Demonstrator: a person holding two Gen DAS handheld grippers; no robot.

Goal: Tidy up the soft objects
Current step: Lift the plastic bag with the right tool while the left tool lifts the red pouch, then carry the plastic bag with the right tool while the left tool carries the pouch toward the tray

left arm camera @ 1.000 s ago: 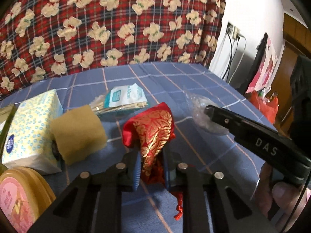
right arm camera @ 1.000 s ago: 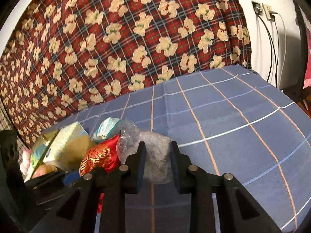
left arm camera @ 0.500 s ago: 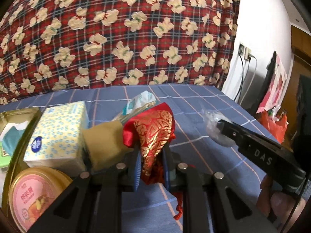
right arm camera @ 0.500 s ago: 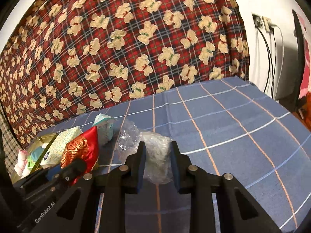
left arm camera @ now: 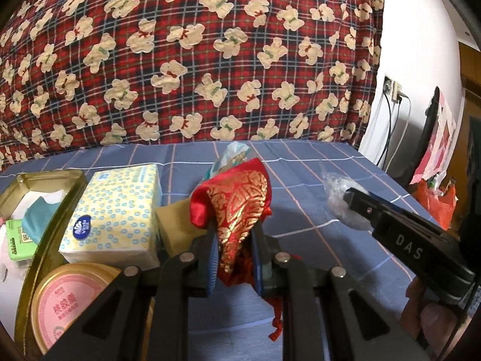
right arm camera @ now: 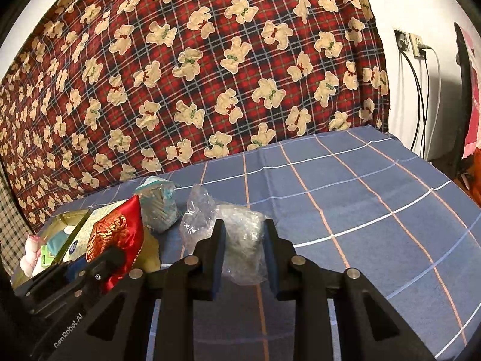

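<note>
My left gripper (left arm camera: 233,240) is shut on a red and gold brocade pouch (left arm camera: 240,201) and holds it above the blue checked cloth (left arm camera: 300,180). The pouch also shows in the right wrist view (right arm camera: 115,237), left of my right gripper. My right gripper (right arm camera: 244,251) is shut on a clear plastic bag (right arm camera: 240,240) with white filling, lifted over the cloth. That bag also shows in the left wrist view (left arm camera: 339,198), at the tip of the right gripper. A gold tin (left arm camera: 33,258) with soft items lies at the far left.
A yellow dotted tissue pack (left arm camera: 117,213) and a tan sponge (left arm camera: 171,225) sit beside the tin. A pink-lidded round tin (left arm camera: 72,297) is at the lower left. A teal wipes pack (right arm camera: 159,207) lies behind the pouch. A bear-print blanket (right arm camera: 210,60) rises behind; cables and bags stand at right.
Both grippers have risen and tilted up with their loads. The left gripper with the pouch has moved left toward the tin, which has come into view.
</note>
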